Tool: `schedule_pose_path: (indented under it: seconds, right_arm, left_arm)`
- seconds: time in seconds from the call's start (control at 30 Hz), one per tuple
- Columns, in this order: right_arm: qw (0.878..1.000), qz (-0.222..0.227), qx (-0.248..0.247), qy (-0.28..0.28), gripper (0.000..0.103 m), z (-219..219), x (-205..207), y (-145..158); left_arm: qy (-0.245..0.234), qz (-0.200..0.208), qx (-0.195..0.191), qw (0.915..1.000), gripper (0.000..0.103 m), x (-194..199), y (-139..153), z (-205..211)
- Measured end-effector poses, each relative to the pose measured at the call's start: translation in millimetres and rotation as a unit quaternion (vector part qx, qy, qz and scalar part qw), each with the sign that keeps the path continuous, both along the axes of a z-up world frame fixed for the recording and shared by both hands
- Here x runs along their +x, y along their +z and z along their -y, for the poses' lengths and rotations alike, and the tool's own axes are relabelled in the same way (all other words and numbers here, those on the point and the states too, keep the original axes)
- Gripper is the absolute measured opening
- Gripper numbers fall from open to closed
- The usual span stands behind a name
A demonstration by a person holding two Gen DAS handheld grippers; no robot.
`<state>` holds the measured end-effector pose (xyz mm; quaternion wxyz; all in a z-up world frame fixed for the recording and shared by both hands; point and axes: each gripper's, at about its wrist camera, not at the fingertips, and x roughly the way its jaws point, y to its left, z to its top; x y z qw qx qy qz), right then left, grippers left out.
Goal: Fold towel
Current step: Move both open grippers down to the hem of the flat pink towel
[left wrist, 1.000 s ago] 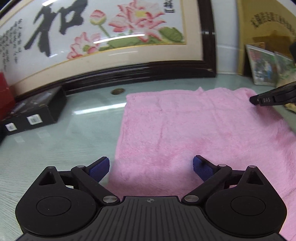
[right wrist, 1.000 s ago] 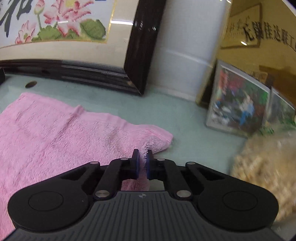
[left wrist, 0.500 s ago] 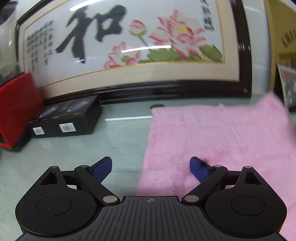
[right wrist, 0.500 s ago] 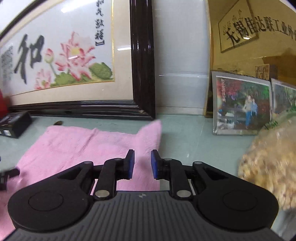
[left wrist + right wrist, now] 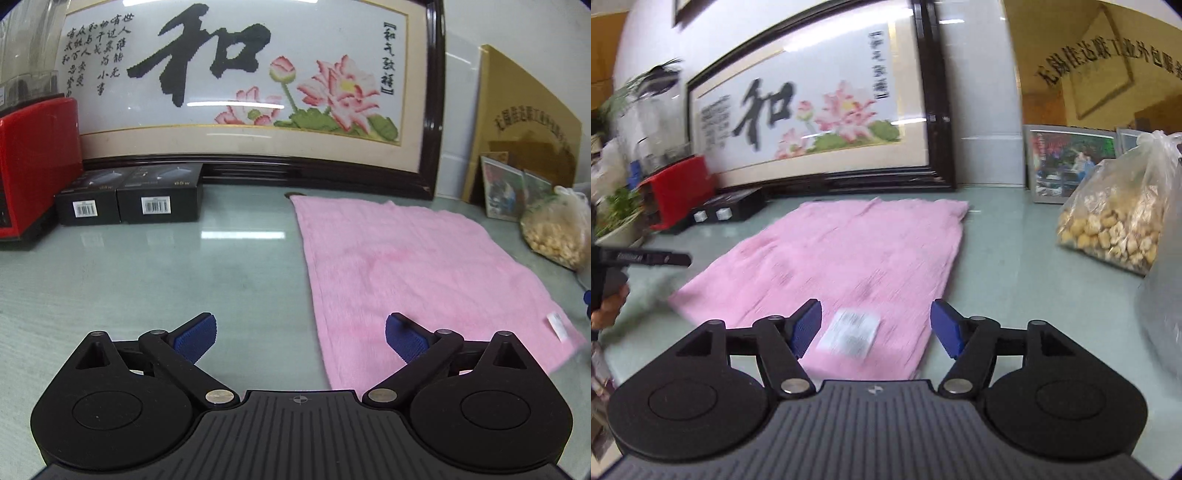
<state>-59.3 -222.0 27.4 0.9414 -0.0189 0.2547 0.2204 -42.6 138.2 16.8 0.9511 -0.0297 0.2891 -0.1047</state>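
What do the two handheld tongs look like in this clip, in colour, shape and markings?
Both match. The left tongs and right tongs have a ribbed body, black linkage arms with silver pivot pins, two round black housings, and blue textured pads. The left body bears a small crosshair mark, the right a small pale logo. No cables show.

A pale green glossy tabletop (image 5: pixel 155 266) carries the clutter. Against the white wall leans a large dark-framed cross-stitch picture (image 5: pixel 258 92) with a black Chinese character and pink lotus flowers. Below its left end sit two small black cardboard boxes (image 5: pixel 129 201) with white barcode labels, side by side, next to a red box (image 5: pixel 33 162). At the right stand framed photographs (image 5: pixel 1071 166), a gold plaque (image 5: pixel 524 122) and a clear plastic bag of pale yellow nuggets (image 5: pixel 1115 218). Green potted plants (image 5: pixel 617 206) show at far left.
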Motion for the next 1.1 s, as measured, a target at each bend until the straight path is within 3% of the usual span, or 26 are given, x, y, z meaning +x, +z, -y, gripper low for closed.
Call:
schedule_pose_path:
  seconds: [0.2,0.37,0.57,0.83,1.1]
  right_arm:
    - [0.997,0.027,-0.073,-0.013,0.072,-23,-21,-11]
    - [0.998,-0.009,-0.053,-0.034,0.072,-25,-12,-18]
    - [0.998,-0.021,-0.042,-0.049,0.072,-22,-10,-18]
    - [0.995,-0.015,-0.078,-0.063,0.073,-33,-9,-22]
    - [0.994,-0.02,-0.082,-0.068,0.072,-35,-3,-22]
  left_arm:
    - [-0.036,0.03,0.025,0.9986,0.103,-31,-3,12]
    - [-0.06,0.023,0.022,0.9977,0.103,-39,1,24]
    - [-0.046,0.001,0.013,0.9988,0.103,-32,-3,34]
    - [-0.015,-0.036,-0.006,0.9992,0.103,-20,-13,33]
    - [0.013,-0.046,0.014,0.9988,0.103,-11,-13,42]
